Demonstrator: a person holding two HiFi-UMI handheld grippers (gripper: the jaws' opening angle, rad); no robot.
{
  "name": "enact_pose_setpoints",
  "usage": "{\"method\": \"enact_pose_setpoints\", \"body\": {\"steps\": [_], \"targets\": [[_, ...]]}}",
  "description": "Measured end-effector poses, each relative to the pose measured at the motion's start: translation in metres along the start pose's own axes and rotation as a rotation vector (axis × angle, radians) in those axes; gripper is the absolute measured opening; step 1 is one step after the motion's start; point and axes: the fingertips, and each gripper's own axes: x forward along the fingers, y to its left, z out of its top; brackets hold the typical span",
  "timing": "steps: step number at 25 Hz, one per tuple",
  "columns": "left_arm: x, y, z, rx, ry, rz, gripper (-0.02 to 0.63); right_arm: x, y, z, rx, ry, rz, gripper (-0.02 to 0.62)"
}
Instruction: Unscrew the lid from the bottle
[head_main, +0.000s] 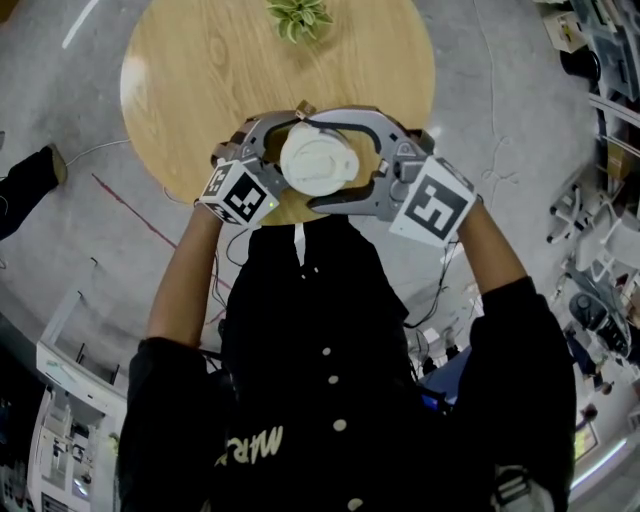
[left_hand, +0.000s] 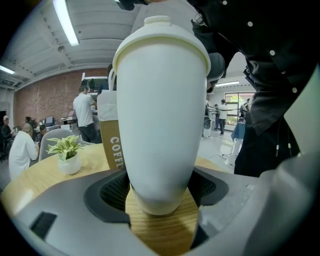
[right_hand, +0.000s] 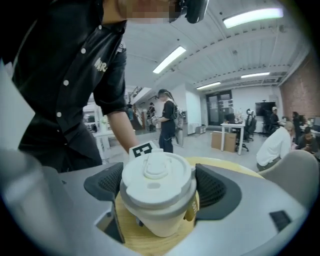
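A white bottle (left_hand: 160, 115) with a cream screw lid (head_main: 316, 160) stands upright on the round wooden table (head_main: 200, 70), close to its near edge. From the left, my left gripper (head_main: 290, 162) reaches in low, and its dark pads (left_hand: 112, 192) lie against the bottle's narrow base on both sides. My right gripper (head_main: 328, 162) comes in from the right at the top. Its pads (right_hand: 215, 190) sit against the lid's (right_hand: 156, 182) rim on either side, and the bottle's body (right_hand: 162, 222) shows below.
A brown paper piece printed with "COFFE" (left_hand: 111, 145) stands just behind the bottle. A small potted plant (head_main: 300, 17) sits at the table's far side. People, desks and chairs fill the room beyond the table.
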Motion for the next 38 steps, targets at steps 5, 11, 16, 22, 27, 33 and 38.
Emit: {"method": "enact_pose_setpoints", "body": {"steps": [5, 11, 16, 22, 27, 33, 38], "targets": [[-0.002, 0.001, -0.001, 0.047, 0.019, -0.103, 0.354, 0.001, 0.004, -0.004, -0.015, 0.031, 0.184, 0.453], [-0.004, 0.001, 0.001, 0.039, 0.013, -0.105, 0.356, -0.003, -0.003, -0.001, 0.025, 0.012, 0.068, 0.464], [-0.003, 0.001, 0.002, 0.031, 0.005, -0.098, 0.356, -0.011, -0.010, -0.003, 0.146, 0.007, -0.244, 0.483], [-0.002, 0.001, 0.000, 0.024, 0.002, -0.089, 0.356, 0.001, -0.017, -0.003, 0.156, -0.005, -0.493, 0.463], [-0.001, 0.000, 0.000, 0.030, 0.005, -0.093, 0.356, 0.000, -0.015, 0.001, 0.093, -0.018, -0.388, 0.457], [-0.002, -0.001, 0.002, 0.043, 0.013, -0.101, 0.356, 0.000, 0.005, -0.008, -0.028, 0.046, 0.028, 0.459], [0.000, -0.001, 0.000, 0.038, 0.012, -0.108, 0.356, 0.002, 0.004, -0.010, -0.030, 0.068, 0.053, 0.460]]}}
